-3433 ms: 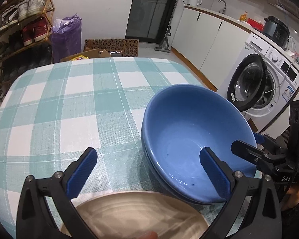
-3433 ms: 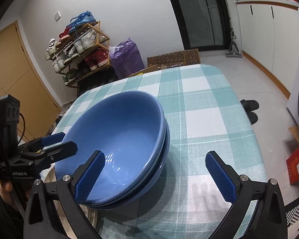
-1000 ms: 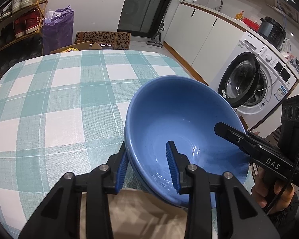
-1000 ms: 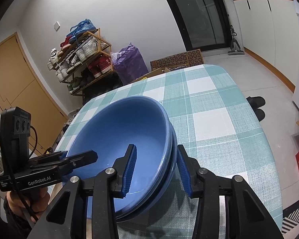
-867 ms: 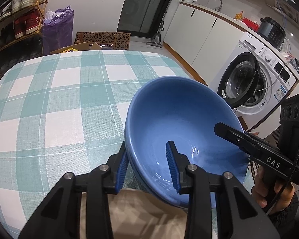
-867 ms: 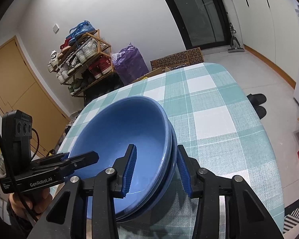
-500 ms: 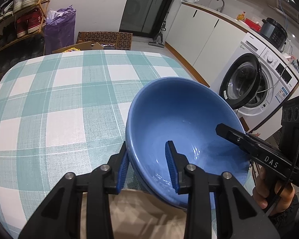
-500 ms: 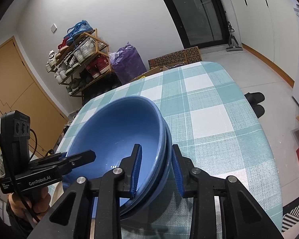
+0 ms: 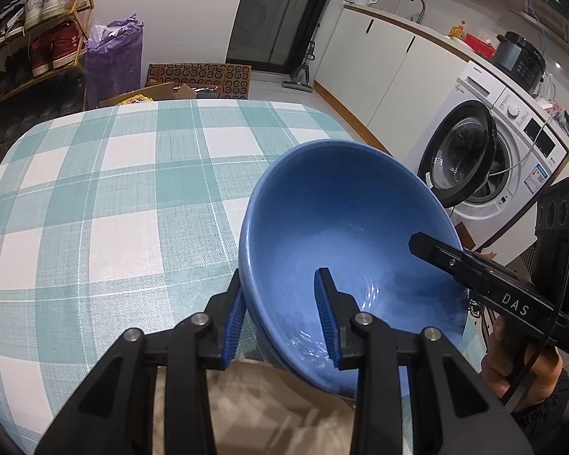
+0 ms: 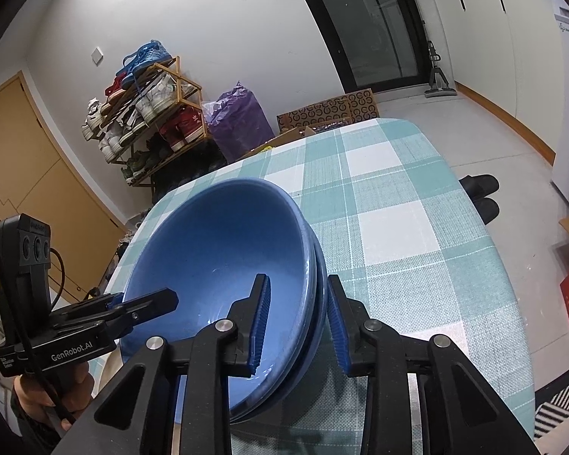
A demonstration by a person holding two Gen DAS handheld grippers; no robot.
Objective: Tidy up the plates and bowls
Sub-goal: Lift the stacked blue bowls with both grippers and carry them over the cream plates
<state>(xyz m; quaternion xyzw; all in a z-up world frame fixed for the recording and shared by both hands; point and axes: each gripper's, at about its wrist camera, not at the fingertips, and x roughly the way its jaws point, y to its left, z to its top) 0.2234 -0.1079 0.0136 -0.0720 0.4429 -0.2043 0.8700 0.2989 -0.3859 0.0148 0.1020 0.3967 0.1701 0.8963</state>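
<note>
A: Both grippers are clamped on the stacked bowls. The left gripper pinches the near-left rim, one pad inside and one outside, and the right gripper does the same on the opposite side. The stack sits at the near edge of the table, over a beige plate

B: How many bowls are in the stack?

A: At least two (the right view shows a second rim under the top one), and I judge that this is the risk. Each pad pair spans both rims, so if the squeeze catches only the upper bowl, the lower one could drop onto the plate when the stack is lifted

B: Anything else?

A: The glaze looks slick and the grips sit on thin rims, so an uneven lift, one hand rising ahead of the other, could tilt the stack and let it slide out. The table edge is close as well; a slip toward the person could send the bowls to the floor
</note>
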